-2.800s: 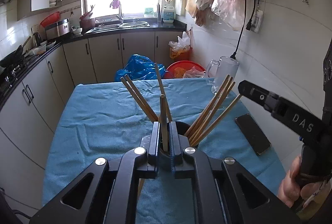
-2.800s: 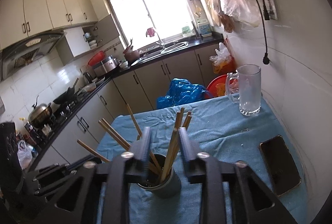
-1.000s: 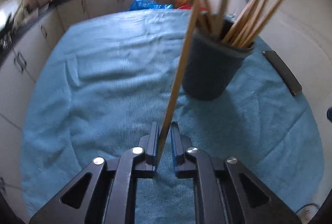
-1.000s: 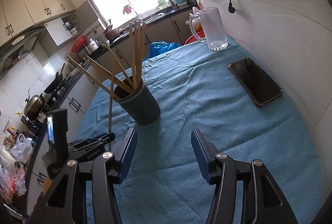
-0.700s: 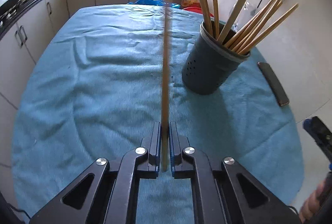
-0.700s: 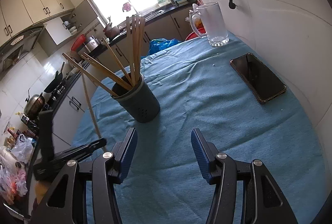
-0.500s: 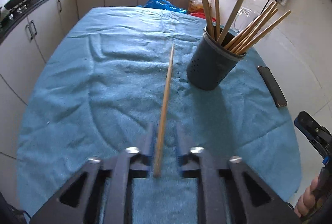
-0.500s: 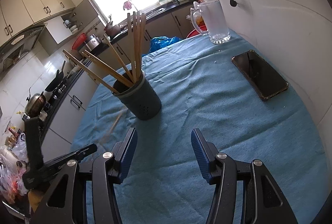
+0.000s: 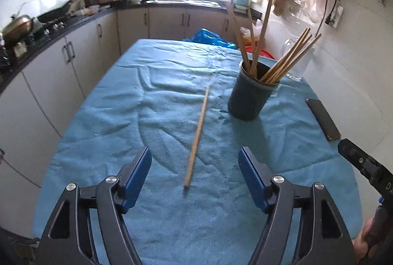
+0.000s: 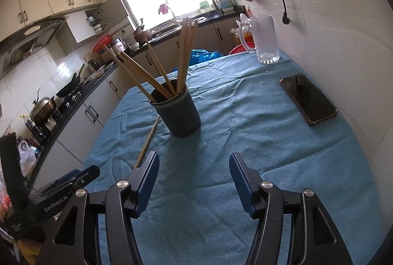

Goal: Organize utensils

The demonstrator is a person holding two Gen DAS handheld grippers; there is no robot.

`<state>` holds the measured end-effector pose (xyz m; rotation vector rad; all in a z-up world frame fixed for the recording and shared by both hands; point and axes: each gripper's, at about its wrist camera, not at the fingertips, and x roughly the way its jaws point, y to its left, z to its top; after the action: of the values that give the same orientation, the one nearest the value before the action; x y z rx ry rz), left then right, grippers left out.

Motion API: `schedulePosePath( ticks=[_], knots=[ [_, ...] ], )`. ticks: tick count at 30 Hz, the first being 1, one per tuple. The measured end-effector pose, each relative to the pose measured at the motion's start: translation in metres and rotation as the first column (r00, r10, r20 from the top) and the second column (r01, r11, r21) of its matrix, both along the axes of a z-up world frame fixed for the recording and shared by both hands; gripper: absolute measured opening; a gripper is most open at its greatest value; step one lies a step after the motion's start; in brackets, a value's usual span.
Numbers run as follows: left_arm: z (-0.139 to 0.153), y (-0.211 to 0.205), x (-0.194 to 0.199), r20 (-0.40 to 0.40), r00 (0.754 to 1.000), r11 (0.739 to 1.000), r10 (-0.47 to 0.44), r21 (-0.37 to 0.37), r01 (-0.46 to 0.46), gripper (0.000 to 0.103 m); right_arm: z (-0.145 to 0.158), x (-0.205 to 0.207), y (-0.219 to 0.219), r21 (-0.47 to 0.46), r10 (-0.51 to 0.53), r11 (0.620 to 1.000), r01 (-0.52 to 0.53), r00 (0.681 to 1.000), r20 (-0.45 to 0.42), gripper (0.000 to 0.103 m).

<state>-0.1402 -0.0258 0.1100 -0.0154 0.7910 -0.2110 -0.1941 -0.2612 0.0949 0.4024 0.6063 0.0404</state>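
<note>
A dark utensil holder (image 9: 250, 99) stands on the blue tablecloth (image 9: 152, 117) with several wooden chopsticks (image 9: 289, 56) leaning in it. It also shows in the right wrist view (image 10: 180, 112). One loose chopstick (image 9: 197, 134) lies flat on the cloth left of the holder; in the right wrist view the chopstick (image 10: 147, 142) runs to the left finger. My left gripper (image 9: 195, 174) is open and empty, just behind the chopstick's near end. My right gripper (image 10: 194, 179) is open and empty, in front of the holder.
A black phone (image 10: 308, 98) lies on the cloth near the right wall. A glass mug (image 10: 266, 44) stands at the table's far right. Kitchen cabinets and a counter (image 9: 73, 26) run along the left and back. A blue bag (image 9: 208, 36) sits beyond the table.
My left gripper pulled one chopstick out of the holder, lowered it to the cloth, then opened and let it go. The right gripper stayed open and shifted slightly.
</note>
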Motion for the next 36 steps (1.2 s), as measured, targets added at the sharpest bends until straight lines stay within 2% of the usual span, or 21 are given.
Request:
schedulePosePath(
  ticks=[4, 9, 14, 17, 22, 25, 28, 32, 36],
  knots=[
    [0.011, 0.003, -0.013, 0.075, 0.996, 0.997, 0.049, 0.053, -0.053, 0.085, 0.004, -0.008, 0.005, -0.028, 0.002, 1.0, -0.001, 1.0, 0.013, 0.065],
    [0.034, 0.007, -0.036, 0.214, 0.973, 0.99, 0.09, 0.084, -0.11, 0.097, 0.013, -0.017, 0.011, -0.065, -0.003, 0.998, 0.006, 0.999, 0.043, 0.068],
    [0.053, 0.0, -0.057, 0.306, 0.949, 0.985, 0.073, 0.129, -0.117, 0.1, 0.025, -0.031, 0.013, -0.096, -0.017, 0.995, 0.025, 0.996, 0.087, 0.069],
    [0.062, -0.004, -0.071, 0.344, 0.937, 0.986, 0.055, 0.132, -0.106, 0.1, 0.039, -0.045, 0.007, -0.122, -0.047, 0.99, 0.064, 0.989, 0.139, 0.071],
    [0.071, -0.008, -0.09, 0.389, 0.92, 0.985, 0.04, 0.141, -0.102, 0.102, 0.071, -0.072, -0.014, -0.206, -0.116, 0.964, 0.167, 0.964, 0.238, 0.076],
    [0.075, -0.009, -0.098, 0.404, 0.914, 0.985, 0.043, 0.136, -0.106, 0.103, 0.093, -0.086, -0.025, -0.309, -0.143, 0.921, 0.237, 0.944, 0.297, 0.08],
    [0.079, -0.011, -0.104, 0.409, 0.911, 0.986, 0.044, 0.127, -0.105, 0.103, 0.113, -0.098, -0.036, -0.36, -0.172, 0.884, 0.298, 0.924, 0.342, 0.088],
    [0.077, -0.018, -0.107, 0.392, 0.919, 0.988, 0.036, 0.121, -0.091, 0.103, 0.116, -0.107, -0.036, -0.347, -0.167, 0.891, 0.294, 0.921, 0.353, 0.091],
    [0.073, -0.025, -0.106, 0.37, 0.929, 0.988, 0.021, 0.137, -0.077, 0.103, 0.09, -0.101, -0.02, -0.342, -0.125, 0.911, 0.23, 0.945, 0.303, 0.092]
  ],
)
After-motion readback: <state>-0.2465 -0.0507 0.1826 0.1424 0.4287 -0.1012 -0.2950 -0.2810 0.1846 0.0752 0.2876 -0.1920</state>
